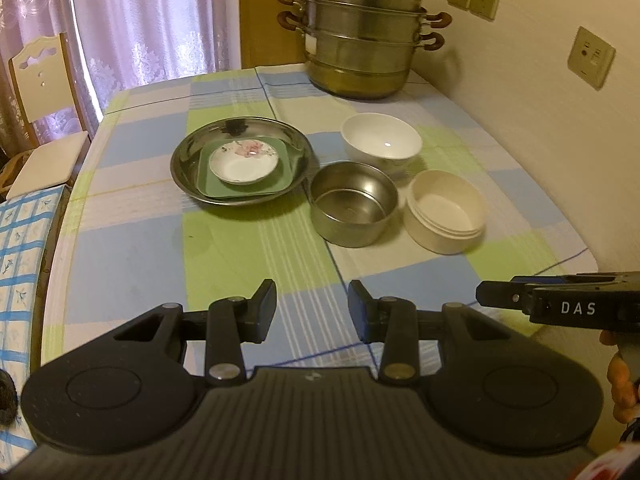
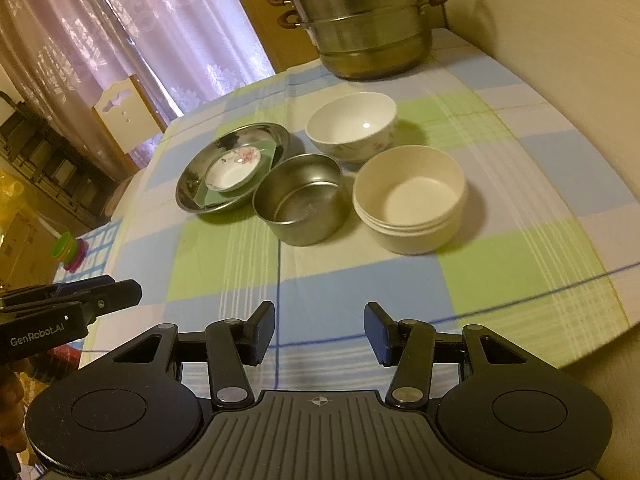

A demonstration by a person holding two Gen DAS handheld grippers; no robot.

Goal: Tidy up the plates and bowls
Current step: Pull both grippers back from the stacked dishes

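Observation:
A wide steel plate (image 1: 188,168) (image 2: 192,188) holds a green square plate (image 1: 288,168) (image 2: 214,197) with a small white flowered saucer (image 1: 244,166) (image 2: 230,174) on top. To its right stand a steel bowl (image 1: 352,208) (image 2: 300,204), a white porcelain bowl (image 1: 380,142) (image 2: 352,126) and a cream bowl (image 1: 444,216) (image 2: 408,204). My left gripper (image 1: 312,312) (image 2: 132,290) is open and empty, above the near tablecloth. My right gripper (image 2: 320,332) (image 1: 486,294) is open and empty, near the front edge.
A tall stacked steel steamer pot (image 1: 360,36) (image 2: 360,20) stands at the table's far end by the wall. The table has a checked cloth (image 1: 256,256) (image 2: 352,280). A chair (image 1: 40,92) stands at the left, by the curtains.

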